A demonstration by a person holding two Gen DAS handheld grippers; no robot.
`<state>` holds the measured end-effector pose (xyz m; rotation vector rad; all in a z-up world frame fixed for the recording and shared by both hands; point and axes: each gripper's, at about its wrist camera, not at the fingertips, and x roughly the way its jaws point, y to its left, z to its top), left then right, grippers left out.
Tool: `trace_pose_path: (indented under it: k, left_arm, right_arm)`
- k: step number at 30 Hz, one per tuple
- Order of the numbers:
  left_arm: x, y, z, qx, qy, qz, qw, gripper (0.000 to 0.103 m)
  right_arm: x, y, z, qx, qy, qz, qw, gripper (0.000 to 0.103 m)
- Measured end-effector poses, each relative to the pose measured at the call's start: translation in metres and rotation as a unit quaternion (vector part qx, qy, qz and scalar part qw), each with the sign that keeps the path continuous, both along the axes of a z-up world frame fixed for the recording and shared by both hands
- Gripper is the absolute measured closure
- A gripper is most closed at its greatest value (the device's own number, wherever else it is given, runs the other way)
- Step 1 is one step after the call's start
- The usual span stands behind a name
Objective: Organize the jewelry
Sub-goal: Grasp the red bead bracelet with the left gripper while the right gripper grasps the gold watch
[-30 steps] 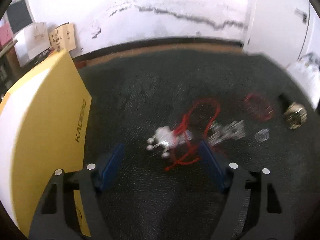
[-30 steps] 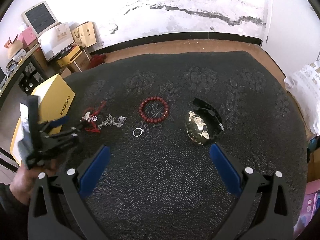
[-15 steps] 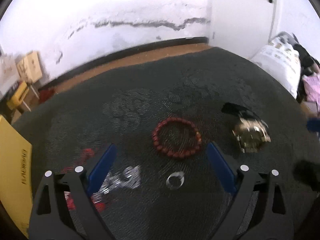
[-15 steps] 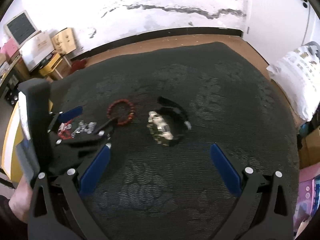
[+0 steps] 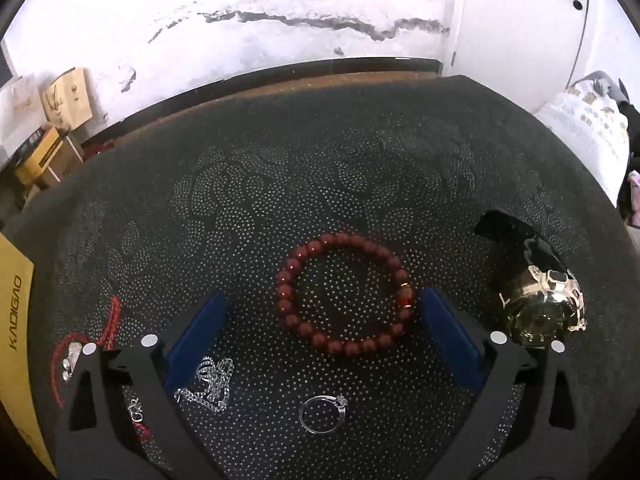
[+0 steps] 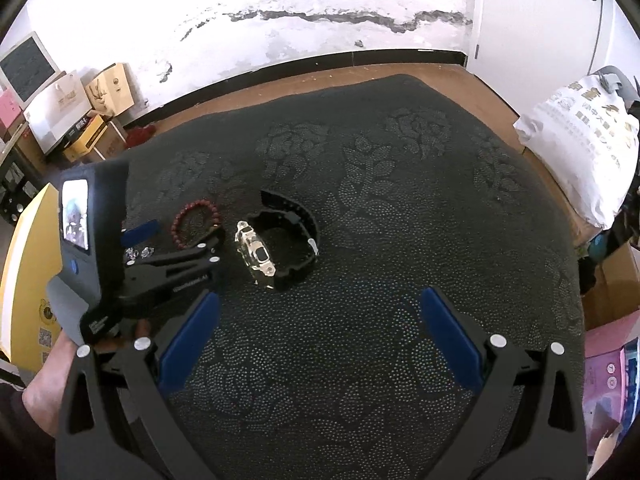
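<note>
Left wrist view: the left claw (image 5: 322,334), swung right from the red cord (image 5: 110,326) it faced a second ago, has just been opening and now gapes wide, empty, about a red bead bracelet (image 5: 344,294) on the dark mat (image 5: 320,184). A ring (image 5: 322,414) lies nearest, a chain (image 5: 212,380) at left, a gold watch (image 5: 540,312) at right. "KADIGAO" reads on the yellow box (image 5: 16,320). The right claw (image 6: 318,338) hangs wide open, empty, short of the watch.
</note>
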<state>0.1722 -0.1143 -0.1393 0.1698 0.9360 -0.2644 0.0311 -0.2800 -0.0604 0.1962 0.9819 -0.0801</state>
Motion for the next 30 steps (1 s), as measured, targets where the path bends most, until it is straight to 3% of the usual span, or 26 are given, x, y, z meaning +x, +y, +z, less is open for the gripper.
trace_pose_path:
  k: [1, 7, 9, 17, 26, 30]
  left_arm:
    - [-0.001, 0.0, 0.0, -0.001, -0.001, -0.001, 1.0, 0.013]
    - [-0.012, -0.019, 0.006, 0.012, -0.021, -0.029, 0.9993, 0.083]
    - [-0.015, -0.021, 0.005, 0.023, -0.025, -0.03, 0.999, 0.095]
    - [-0.031, -0.001, 0.024, 0.002, -0.022, -0.016, 0.9996, 0.095]
    - [-0.084, 0.043, 0.076, -0.005, -0.022, 0.003, 0.9997, 0.095]
    - [-0.111, 0.065, 0.091, -0.016, -0.024, 0.016, 0.9995, 0.095]
  right_arm:
    - [-0.001, 0.0, 0.001, -0.001, 0.0, 0.001, 1.0, 0.006]
    - [-0.002, 0.0, 0.0, -0.001, -0.002, -0.002, 1.0, 0.006]
    - [0.0, 0.003, -0.001, -0.006, -0.002, 0.003, 1.0, 0.006]
    - [0.015, 0.019, -0.015, -0.04, -0.003, 0.031, 0.999, 0.006]
    - [0.042, 0.022, -0.068, -0.045, 0.048, 0.05, 0.997, 0.006]
    - [0.055, 0.03, -0.073, -0.064, 0.027, 0.055, 0.996, 0.006]
